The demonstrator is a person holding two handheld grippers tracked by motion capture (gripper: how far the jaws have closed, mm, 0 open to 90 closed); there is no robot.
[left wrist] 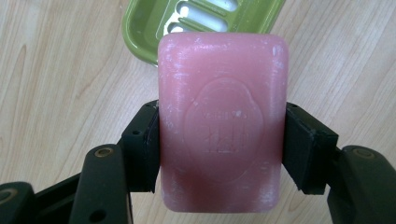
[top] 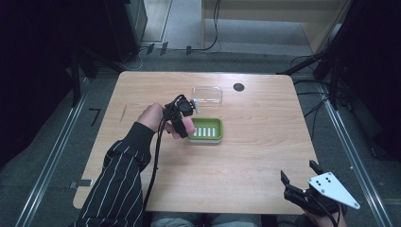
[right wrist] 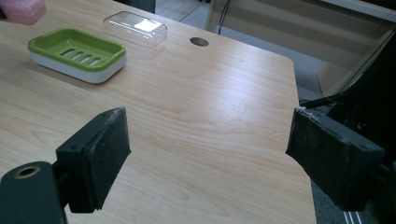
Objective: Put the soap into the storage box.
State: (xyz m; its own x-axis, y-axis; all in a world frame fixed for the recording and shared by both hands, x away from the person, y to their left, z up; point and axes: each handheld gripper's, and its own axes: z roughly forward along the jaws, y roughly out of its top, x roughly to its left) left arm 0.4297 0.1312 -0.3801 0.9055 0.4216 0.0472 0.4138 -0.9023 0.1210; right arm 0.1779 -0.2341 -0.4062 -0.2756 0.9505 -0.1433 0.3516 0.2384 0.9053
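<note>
Pink soap [left wrist: 222, 126] clamped between left tool [left wrist: 219, 149] pads, over table.

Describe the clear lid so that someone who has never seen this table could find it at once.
Start at the wooden table and find the green soap dish near its middle. Just beyond the dish, towards the far edge, lies the clear lid. It alone is transparent and colourless.

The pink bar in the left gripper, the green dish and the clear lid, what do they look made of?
The pink bar looks like soap: waxy, matte, white scuffs, an embossed oval stamp. The green dish looks like glossy moulded plastic, with drain slots and a white base. The clear lid seems thin transparent plastic, glare on top; glass can't be ruled out.
</note>
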